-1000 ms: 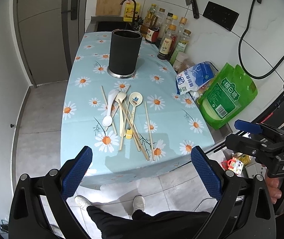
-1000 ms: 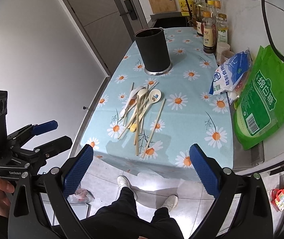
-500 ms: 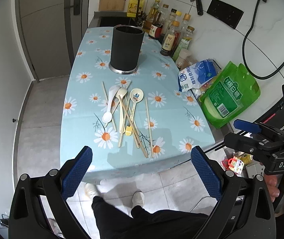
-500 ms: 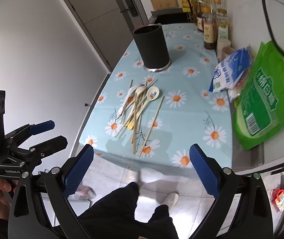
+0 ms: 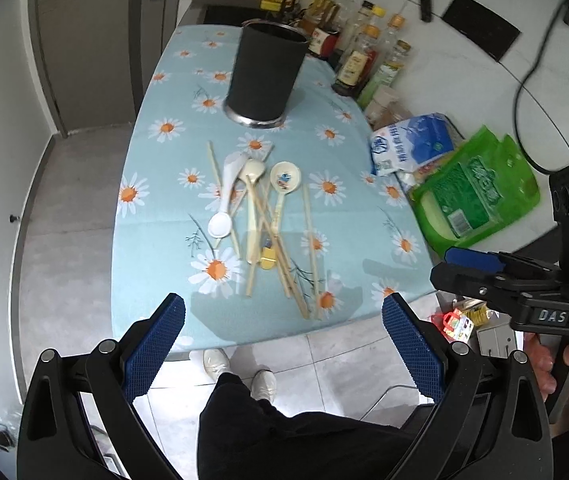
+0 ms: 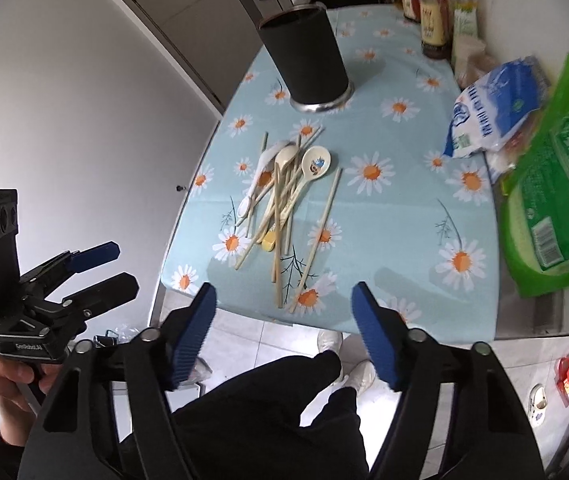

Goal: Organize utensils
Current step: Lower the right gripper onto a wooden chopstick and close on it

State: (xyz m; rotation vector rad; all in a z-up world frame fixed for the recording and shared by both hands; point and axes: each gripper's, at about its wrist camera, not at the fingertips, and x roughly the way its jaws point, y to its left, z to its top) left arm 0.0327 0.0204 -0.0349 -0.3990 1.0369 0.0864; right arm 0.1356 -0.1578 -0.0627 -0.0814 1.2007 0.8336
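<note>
A pile of utensils lies mid-table: a white spoon (image 5: 226, 196), a cream spoon (image 5: 253, 200), a picture-printed spoon (image 5: 284, 178) and several wooden chopsticks (image 5: 309, 240). The pile also shows in the right wrist view (image 6: 284, 200). Behind it stands an upright black cylindrical holder (image 5: 266, 74) (image 6: 306, 60). My left gripper (image 5: 282, 344) is open and empty, short of the table's near edge. My right gripper (image 6: 284, 332) is open and empty, also before the near edge; it shows in the left wrist view (image 5: 468, 268).
The table wears a light blue daisy cloth (image 5: 156, 216). A green bag (image 5: 472, 196) and a blue-white bag (image 5: 408, 146) lie at its right edge. Bottles (image 5: 364, 56) line the back right wall. A person's legs and shoes (image 5: 240, 364) stand below the near edge.
Both grippers have moved closer to the table. The right gripper's jaws have narrowed somewhat but remain open. The utensils have not moved.
</note>
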